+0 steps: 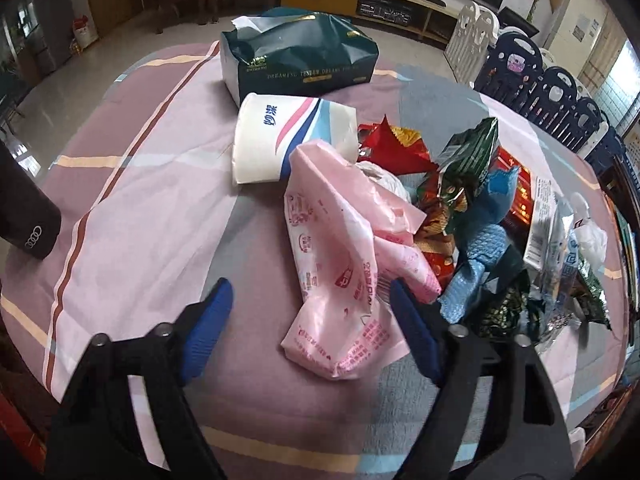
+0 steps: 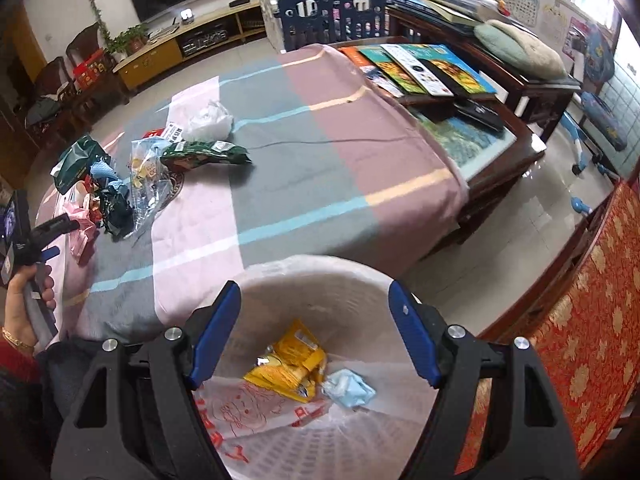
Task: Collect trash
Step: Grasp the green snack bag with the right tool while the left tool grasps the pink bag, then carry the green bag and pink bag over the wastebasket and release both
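Note:
A pink plastic bag (image 1: pixel 340 264) lies crumpled on the striped tablecloth, at the near edge of a pile of wrappers (image 1: pixel 480 216). My left gripper (image 1: pixel 310 300) is open, its blue fingers on either side of the bag's lower end, just above the cloth. My right gripper (image 2: pixel 314 300) is open and empty, hovering over a white bin (image 2: pixel 320 276) lined with a printed bag. A yellow wrapper (image 2: pixel 294 364) and a blue crumpled scrap (image 2: pixel 348 390) lie inside the bin. The pile (image 2: pixel 116 188) and the left gripper (image 2: pixel 48 236) show at the left of the right wrist view.
A white paper cup (image 1: pixel 280 140) lies on its side behind the pink bag, with a dark green tissue pack (image 1: pixel 300 60) beyond it. A black object (image 1: pixel 28 216) sits at the table's left edge. A low table with books (image 2: pixel 420 68) stands past the far right corner.

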`<state>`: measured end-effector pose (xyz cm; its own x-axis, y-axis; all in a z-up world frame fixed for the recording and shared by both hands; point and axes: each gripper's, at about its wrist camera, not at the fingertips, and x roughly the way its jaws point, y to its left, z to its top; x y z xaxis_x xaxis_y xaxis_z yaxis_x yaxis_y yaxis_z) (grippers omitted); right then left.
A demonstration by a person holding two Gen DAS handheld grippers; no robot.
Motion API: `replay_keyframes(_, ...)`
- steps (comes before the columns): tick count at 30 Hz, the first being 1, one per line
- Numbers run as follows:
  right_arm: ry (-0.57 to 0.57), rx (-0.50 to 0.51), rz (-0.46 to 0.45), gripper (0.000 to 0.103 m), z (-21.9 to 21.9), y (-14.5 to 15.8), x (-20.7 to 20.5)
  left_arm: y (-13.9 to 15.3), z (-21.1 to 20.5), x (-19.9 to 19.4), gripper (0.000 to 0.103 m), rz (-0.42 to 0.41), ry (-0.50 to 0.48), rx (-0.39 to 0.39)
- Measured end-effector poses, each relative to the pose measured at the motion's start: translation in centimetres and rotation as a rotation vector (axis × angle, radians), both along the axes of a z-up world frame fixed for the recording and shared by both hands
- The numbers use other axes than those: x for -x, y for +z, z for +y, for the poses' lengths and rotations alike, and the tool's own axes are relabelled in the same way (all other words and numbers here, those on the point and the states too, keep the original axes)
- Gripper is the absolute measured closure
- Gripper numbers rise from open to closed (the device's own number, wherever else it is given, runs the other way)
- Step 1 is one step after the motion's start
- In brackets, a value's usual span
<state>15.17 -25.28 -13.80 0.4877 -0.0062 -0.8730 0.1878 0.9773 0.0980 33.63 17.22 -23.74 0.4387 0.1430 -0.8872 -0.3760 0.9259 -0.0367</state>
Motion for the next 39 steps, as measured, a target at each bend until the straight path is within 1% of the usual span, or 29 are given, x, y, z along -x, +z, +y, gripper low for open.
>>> replay_keyframes(1,0.009,0.007,-0.004,0.028,0.5,-0.1,-0.6,-0.4,-0.1,0.0,0.056,0.003,-0.006,-0.008)
replay_keyframes(2,0.022,0.013,-0.010,0.028,1.1,-0.4,-1.6,-0.7,-0.2,0.0,0.064,-0.003,-0.015,0.004)
replay_keyframes(3,0.032,0.015,-0.017,0.028,1.6,-0.6,-2.4,-0.9,-0.2,0.2,0.069,-0.023,-0.020,0.022)
replay_keyframes(4,0.042,0.015,-0.028,0.028,2.2,-1.0,-3.6,-0.8,-0.4,0.5,0.075,-0.035,-0.023,0.012)
replay_keyframes(5,0.051,0.016,-0.034,0.028,2.7,-1.3,-4.6,-0.6,-0.6,0.9,0.077,-0.041,-0.022,0.007)
replay_keyframes(6,0.061,0.016,-0.040,0.028,3.2,-1.7,-5.8,-0.1,-0.5,1.6,0.079,-0.059,-0.010,0.032)
replay_keyframes(8,0.086,0.025,-0.046,0.028,4.3,-2.5,-8.6,1.6,-0.4,3.9,0.080,-0.095,0.038,0.054)
replay_keyframes(10,0.121,0.048,-0.053,0.028,5.4,-3.2,-11.2,3.7,-0.9,6.9,0.080,-0.156,0.052,0.102)
replay_keyframes(12,0.173,0.154,-0.069,0.028,7.3,-4.1,-14.4,5.1,-1.7,9.9,0.079,-0.201,0.050,0.123)
replay_keyframes(13,0.237,0.212,-0.065,0.028,8.6,-4.8,-16.3,5.4,-1.9,11.0,0.079,-0.209,0.052,0.133)
replay_keyframes(15,0.303,0.298,-0.054,0.028,10.1,-6.0,-18.5,5.7,-2.3,12.8,0.079,-0.219,0.047,0.157)
replay_keyframes(16,0.335,0.326,-0.035,0.028,10.8,-6.6,-19.8,6.0,-2.4,13.5,0.079,-0.226,0.040,0.153)
replay_keyframes(18,0.354,0.346,-0.006,0.028,11.4,-7.6,-21.2,6.5,-2.8,14.9,0.079,-0.234,0.028,0.127)
replay_keyframes(20,0.382,0.346,0.010,0.030,12.0,-8.3,-21.9,6.7,-3.1,15.5,0.078,-0.233,0.007,0.128)
replay_keyframes(22,0.393,0.378,0.032,0.066,12.6,-8.9,-21.6,6.7,-3.4,16.2,0.078,-0.228,0.000,0.127)
replay_keyframes(23,0.387,0.389,0.040,0.068,12.7,-9.1,-21.4,6.7,-3.6,16.3,0.078,-0.225,-0.003,0.127)
replay_keyframes(25,0.387,0.365,0.021,0.085,12.8,-8.8,-20.4,6.8,-4.1,16.9,0.078,-0.227,-0.013,0.118)
replay_keyframes(28,0.372,0.287,0.010,0.091,12.1,-7.7,-17.9,7.4,-5.1,17.5,0.078,-0.246,-0.034,0.085)
replay_keyframes(31,0.326,0.188,-0.009,0.091,10.6,-6.2,-13.9,8.3,-6.3,18.3,0.078,-0.267,-0.050,0.055)
replay_keyframes(35,0.251,0.086,-0.027,0.091,7.8,-4.8,-8.7,9.7,-8.3,19.5,0.078,-0.296,-0.092,0.013)
replay_keyframes(39,0.197,0.025,-0.051,0.091,5.5,-2.9,-4.4,11.4,-10.4,21.2,0.078,-0.340,-0.142,-0.045)
